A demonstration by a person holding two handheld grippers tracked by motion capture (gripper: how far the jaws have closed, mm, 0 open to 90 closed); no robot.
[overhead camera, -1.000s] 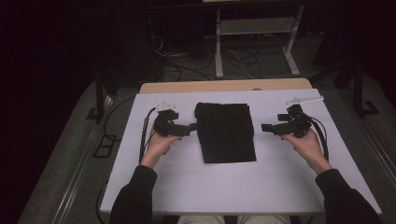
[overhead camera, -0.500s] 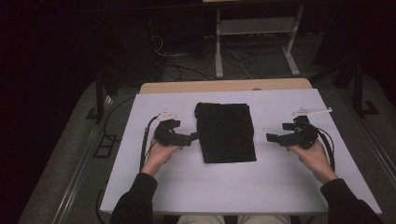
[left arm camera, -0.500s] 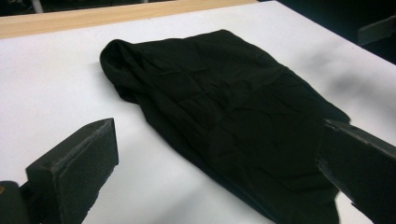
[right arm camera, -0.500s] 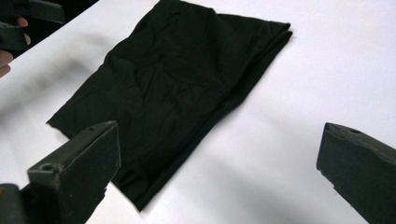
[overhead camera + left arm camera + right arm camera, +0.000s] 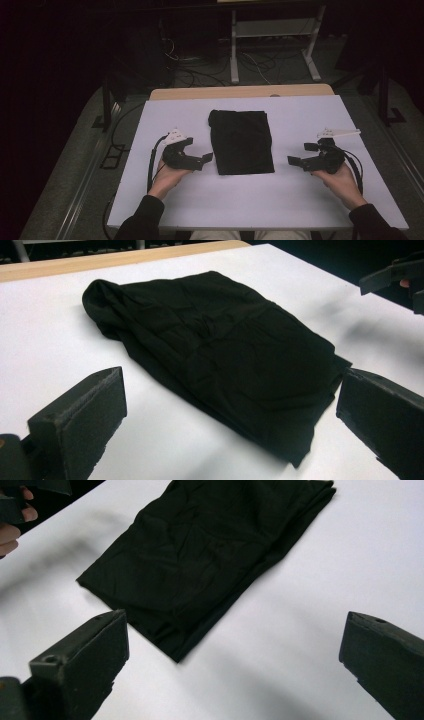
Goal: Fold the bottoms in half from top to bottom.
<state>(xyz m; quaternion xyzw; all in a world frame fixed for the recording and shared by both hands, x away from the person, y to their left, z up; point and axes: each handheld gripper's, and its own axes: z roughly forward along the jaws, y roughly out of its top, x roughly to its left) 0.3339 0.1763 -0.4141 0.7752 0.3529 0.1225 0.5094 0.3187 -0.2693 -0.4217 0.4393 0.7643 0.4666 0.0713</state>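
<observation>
High view: the folded black cloth (image 5: 242, 142) lies flat on the white table (image 5: 260, 200) between the left gripper (image 5: 204, 160) and right gripper (image 5: 297, 159), both fingers spread wide, holding nothing.

You are looking at a black cloth (image 5: 242, 141) that is lying folded into a flat rectangle, slightly wrinkled, at the middle of the white table (image 5: 250, 200), its long side running away from you.

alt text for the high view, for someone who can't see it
A folded black cloth lies mid-table on the white top. A person's hands hold a gripper at each side of it, left gripper and right gripper, both open, pointing at the cloth without touching it.
</observation>
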